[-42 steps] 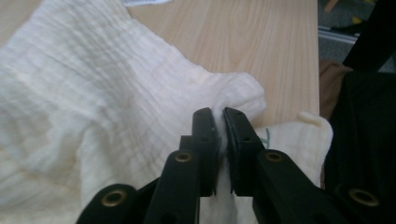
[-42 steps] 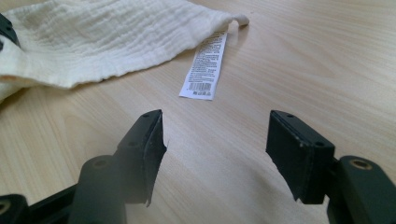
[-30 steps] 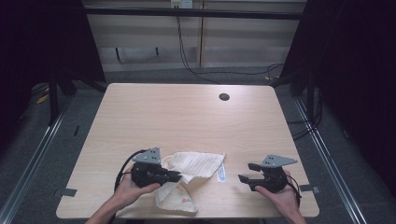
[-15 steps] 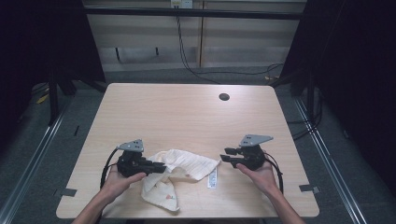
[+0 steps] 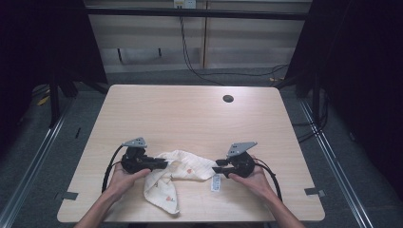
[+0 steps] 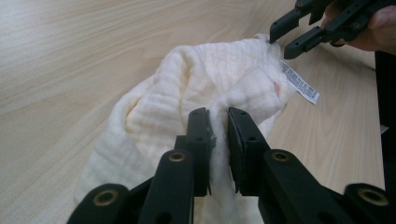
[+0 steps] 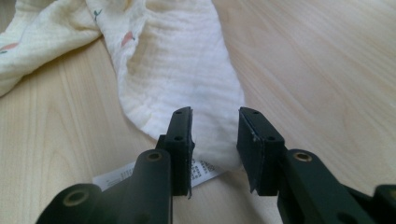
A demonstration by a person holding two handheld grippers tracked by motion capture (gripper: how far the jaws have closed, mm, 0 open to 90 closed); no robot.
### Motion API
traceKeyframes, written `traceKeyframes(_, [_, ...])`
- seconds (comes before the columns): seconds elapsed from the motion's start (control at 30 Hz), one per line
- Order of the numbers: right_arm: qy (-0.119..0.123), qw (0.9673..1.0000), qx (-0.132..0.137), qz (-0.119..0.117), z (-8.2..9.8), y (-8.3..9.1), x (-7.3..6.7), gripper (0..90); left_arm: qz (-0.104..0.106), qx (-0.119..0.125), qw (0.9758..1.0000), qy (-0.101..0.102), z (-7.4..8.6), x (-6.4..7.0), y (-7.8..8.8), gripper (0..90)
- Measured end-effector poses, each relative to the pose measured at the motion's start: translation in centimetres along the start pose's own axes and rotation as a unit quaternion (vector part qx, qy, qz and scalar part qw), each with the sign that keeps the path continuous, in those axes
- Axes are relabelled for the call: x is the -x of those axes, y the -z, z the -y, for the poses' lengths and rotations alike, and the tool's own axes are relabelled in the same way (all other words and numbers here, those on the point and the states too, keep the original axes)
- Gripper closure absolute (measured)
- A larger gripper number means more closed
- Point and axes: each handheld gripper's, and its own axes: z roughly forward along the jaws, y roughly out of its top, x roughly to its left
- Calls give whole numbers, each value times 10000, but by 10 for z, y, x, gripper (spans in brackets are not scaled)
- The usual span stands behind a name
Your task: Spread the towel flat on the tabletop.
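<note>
Near the front edge of the table (image 5: 190, 109), a crumpled cream cloth (image 5: 178, 173) is seen lying between the two tools. A fold of it stands between the jaws of the left gripper (image 6: 218, 122), which have just been opening slightly. The cloth's end with the white label (image 7: 154, 176) lies between the half-spread jaws of the right gripper (image 7: 215, 122), which have just been closing and are not yet pressed on it.
</note>
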Motion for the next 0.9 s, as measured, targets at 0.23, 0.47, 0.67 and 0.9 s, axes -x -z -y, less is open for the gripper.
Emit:
traceKeyframes(0.23, [-32, 9998, -134, -139, 5, -6, -1, 655, -432, 365, 9984, -52, 2, 0, 17, 666])
traceKeyframes(0.47, [-36, 9999, -99, -119, 8, -7, -5, 667, -251, 480, 9972, -507, -3, 24, 24, 721])
traceKeyframes(0.67, [-48, 9999, -104, -105, 8, -7, -5, 680, 38, -38, 9950, -1002, -11, 42, -7, 773])
traceKeyframes(0.9, [-87, 9997, -118, -177, 9, -5, -5, 679, -420, -338, 9936, -995, -13, 27, -23, 667])
